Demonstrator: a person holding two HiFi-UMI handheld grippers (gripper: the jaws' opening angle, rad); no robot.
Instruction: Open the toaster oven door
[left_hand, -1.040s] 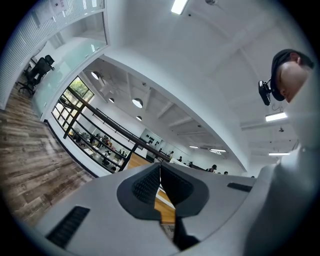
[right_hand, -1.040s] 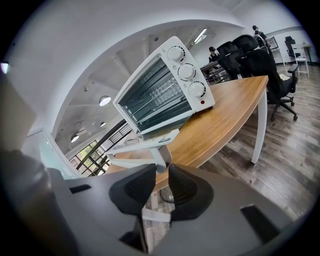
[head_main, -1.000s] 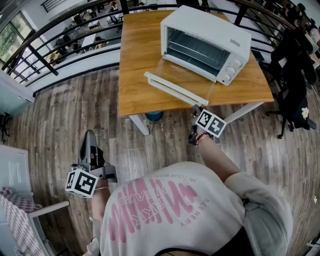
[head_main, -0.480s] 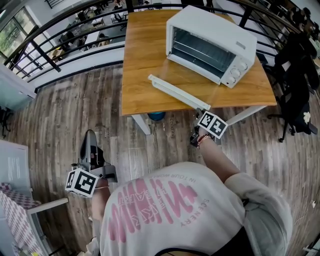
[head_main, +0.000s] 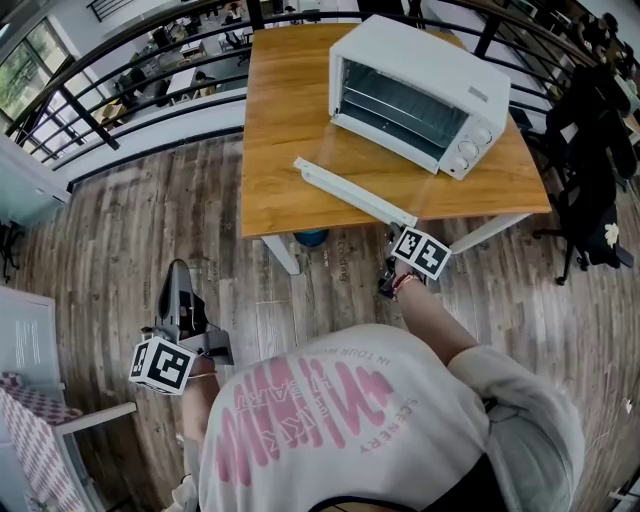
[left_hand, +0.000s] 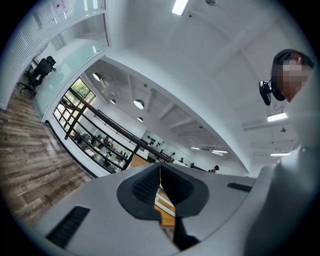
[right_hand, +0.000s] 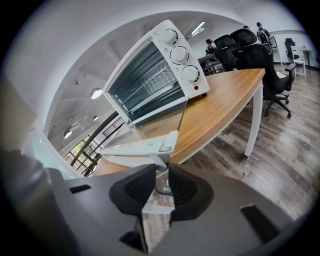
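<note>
A white toaster oven stands on the wooden table with its glass door folded down flat and its rack bare. The door's white handle runs along the table's front edge. My right gripper is at the handle's right end. In the right gripper view the handle dips its end post between the jaws of my right gripper, which are closed narrowly on it, with the oven beyond. My left gripper hangs low at my left side, far from the table. Seen in its own view, the left gripper is shut and holds nothing.
A black railing runs behind the table. At the right stands a black office chair. A blue object lies under the table by its white leg. A checked seat is at the lower left, on the wood-plank floor.
The head view has shifted slightly. The oven door lies flat as before, and both grippers keep their places.
</note>
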